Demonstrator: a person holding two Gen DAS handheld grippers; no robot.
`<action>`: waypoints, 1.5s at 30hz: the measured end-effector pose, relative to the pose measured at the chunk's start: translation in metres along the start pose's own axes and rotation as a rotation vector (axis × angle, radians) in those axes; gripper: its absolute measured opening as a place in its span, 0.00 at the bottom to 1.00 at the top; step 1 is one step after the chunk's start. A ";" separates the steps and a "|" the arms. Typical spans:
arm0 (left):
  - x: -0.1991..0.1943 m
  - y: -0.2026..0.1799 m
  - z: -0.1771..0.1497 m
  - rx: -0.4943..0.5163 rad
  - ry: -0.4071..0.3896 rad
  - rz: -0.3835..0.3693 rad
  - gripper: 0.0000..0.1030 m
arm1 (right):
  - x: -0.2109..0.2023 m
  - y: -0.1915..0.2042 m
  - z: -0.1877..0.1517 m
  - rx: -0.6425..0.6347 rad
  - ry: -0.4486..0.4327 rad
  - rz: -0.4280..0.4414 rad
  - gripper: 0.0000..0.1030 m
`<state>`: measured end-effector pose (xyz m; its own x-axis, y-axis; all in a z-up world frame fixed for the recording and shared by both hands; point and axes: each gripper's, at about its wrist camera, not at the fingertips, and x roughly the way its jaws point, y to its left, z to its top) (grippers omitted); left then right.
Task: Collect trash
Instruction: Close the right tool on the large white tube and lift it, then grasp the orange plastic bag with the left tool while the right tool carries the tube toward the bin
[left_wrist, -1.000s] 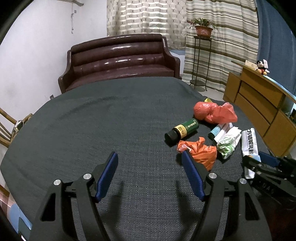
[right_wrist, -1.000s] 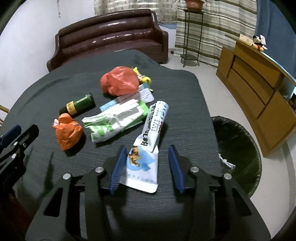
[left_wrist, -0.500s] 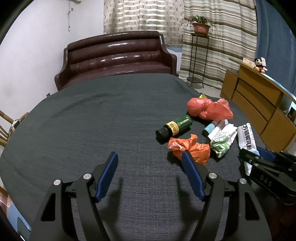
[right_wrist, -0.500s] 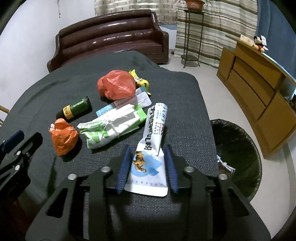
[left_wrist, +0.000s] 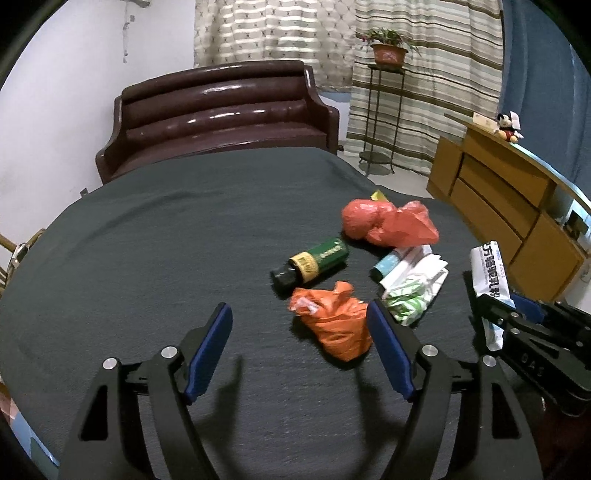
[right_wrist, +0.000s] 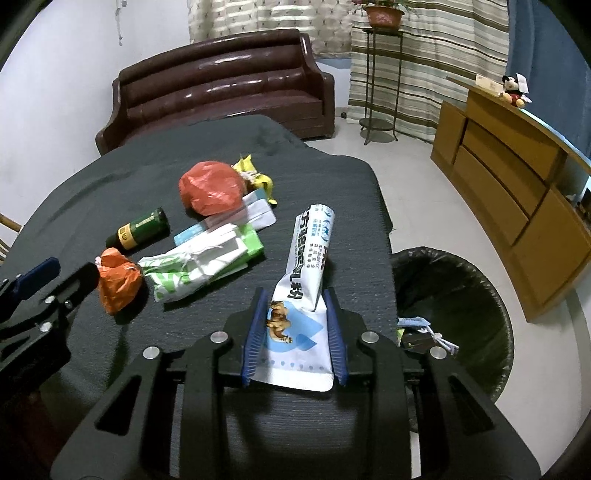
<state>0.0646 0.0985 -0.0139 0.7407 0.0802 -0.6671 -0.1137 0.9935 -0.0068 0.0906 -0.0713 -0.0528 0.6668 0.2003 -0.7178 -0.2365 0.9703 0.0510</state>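
White plastic of a printed packet (right_wrist: 300, 317) sits clamped between the blue pads of the right hand-held gripper (right_wrist: 295, 314), whose jaws have just been closing, near the right edge of the table (right_wrist: 74, 206). Left hand-held gripper (left_wrist: 300, 321) stands apart, empty, just beside an orange bag (left_wrist: 334, 325). A bin (right_wrist: 461, 306) stands right of the table.

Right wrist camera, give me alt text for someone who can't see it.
The right gripper is clamped on a white and blue packet above a dark table. More trash lies beyond: two orange bags, a green bottle, wrappers. A black-lined bin stands on the floor to the right.
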 end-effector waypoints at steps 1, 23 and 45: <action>0.003 -0.003 0.001 0.002 0.008 -0.004 0.71 | 0.000 -0.002 0.000 0.002 -0.001 0.001 0.30; 0.024 -0.006 0.002 -0.008 0.098 -0.057 0.46 | 0.002 -0.011 0.001 0.000 -0.005 0.051 0.30; -0.010 -0.037 0.008 0.048 0.005 -0.137 0.46 | -0.028 -0.048 -0.007 0.037 -0.067 -0.001 0.30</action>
<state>0.0663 0.0616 -0.0012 0.7441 -0.0565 -0.6657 0.0201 0.9979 -0.0623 0.0782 -0.1241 -0.0400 0.7133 0.2071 -0.6696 -0.2107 0.9745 0.0770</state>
